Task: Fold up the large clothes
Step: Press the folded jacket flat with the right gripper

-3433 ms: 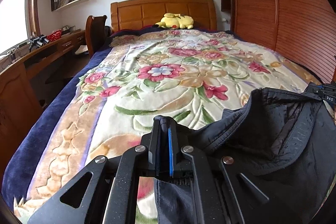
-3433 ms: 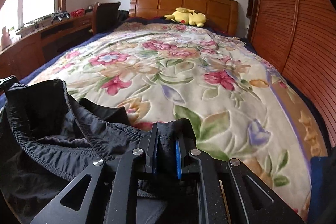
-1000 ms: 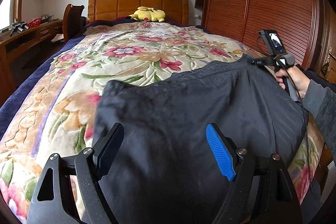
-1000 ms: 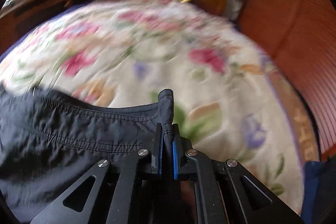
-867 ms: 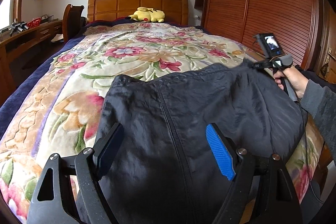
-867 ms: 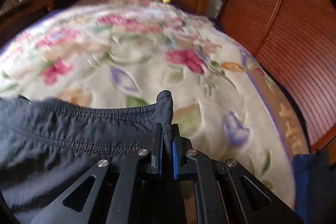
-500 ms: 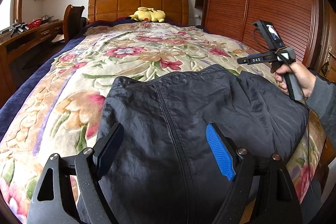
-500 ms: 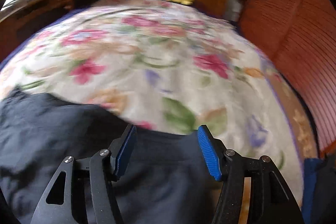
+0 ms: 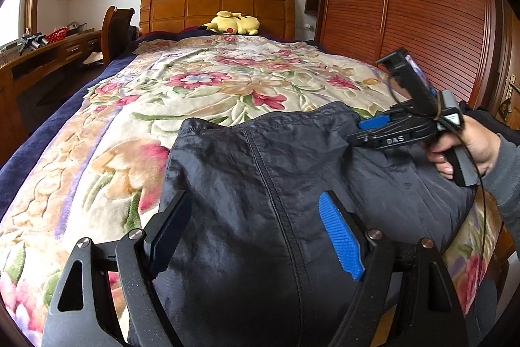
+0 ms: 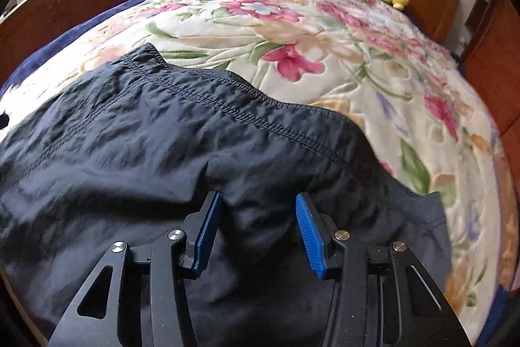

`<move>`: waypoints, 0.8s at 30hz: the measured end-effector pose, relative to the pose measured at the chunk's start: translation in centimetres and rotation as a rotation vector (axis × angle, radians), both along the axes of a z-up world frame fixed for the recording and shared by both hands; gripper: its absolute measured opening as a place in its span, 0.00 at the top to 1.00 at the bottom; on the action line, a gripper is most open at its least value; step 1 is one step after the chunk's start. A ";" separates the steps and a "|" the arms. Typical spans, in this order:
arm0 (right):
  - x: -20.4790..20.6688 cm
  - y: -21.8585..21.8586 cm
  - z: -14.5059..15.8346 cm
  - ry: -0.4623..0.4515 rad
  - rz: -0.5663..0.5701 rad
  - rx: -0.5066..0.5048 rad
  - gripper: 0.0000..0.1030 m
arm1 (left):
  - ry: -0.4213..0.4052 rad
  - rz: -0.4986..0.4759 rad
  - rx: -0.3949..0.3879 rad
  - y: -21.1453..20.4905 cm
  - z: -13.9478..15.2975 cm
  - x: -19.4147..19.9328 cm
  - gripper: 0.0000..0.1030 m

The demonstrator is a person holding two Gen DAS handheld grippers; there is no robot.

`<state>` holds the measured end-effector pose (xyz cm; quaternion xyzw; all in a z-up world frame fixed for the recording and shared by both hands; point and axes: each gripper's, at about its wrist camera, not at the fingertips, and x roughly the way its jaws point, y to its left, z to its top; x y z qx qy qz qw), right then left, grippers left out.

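Note:
A large dark navy garment (image 9: 260, 184) lies spread flat on the floral bedspread (image 9: 208, 86) at the near end of the bed; it also shows in the right wrist view (image 10: 169, 135), its stitched hem running across. My left gripper (image 9: 253, 233) is open and empty, just above the garment's near part. My right gripper (image 10: 256, 230) is open and empty over the garment's right side. The right gripper also shows in the left wrist view (image 9: 364, 132), held in a hand above the garment's right corner.
A yellow plush toy (image 9: 234, 21) lies at the wooden headboard (image 9: 214, 8). A wooden desk (image 9: 48, 54) and a chair (image 9: 117, 28) stand left of the bed. A slatted wooden wardrobe (image 9: 406, 5) runs along the right side.
My right gripper let go of the garment's corner, opened, and moved back over the cloth. The garment settled flat on the bed. My left gripper stayed open and still.

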<state>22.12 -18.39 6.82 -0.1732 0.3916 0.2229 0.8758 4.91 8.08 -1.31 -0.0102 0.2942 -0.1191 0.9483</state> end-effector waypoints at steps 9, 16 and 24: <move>2.5 2.8 -1.6 -0.006 -0.047 0.004 0.52 | 0.001 0.021 -0.004 0.8 0.2 -0.3 0.21; -3.2 0.6 0.7 -0.100 -0.033 0.105 0.52 | -0.006 0.003 0.015 1.0 0.1 -1.2 0.21; -12.2 0.5 -0.6 -0.131 0.081 0.139 0.52 | 0.000 0.028 0.009 2.3 -0.5 -2.9 0.21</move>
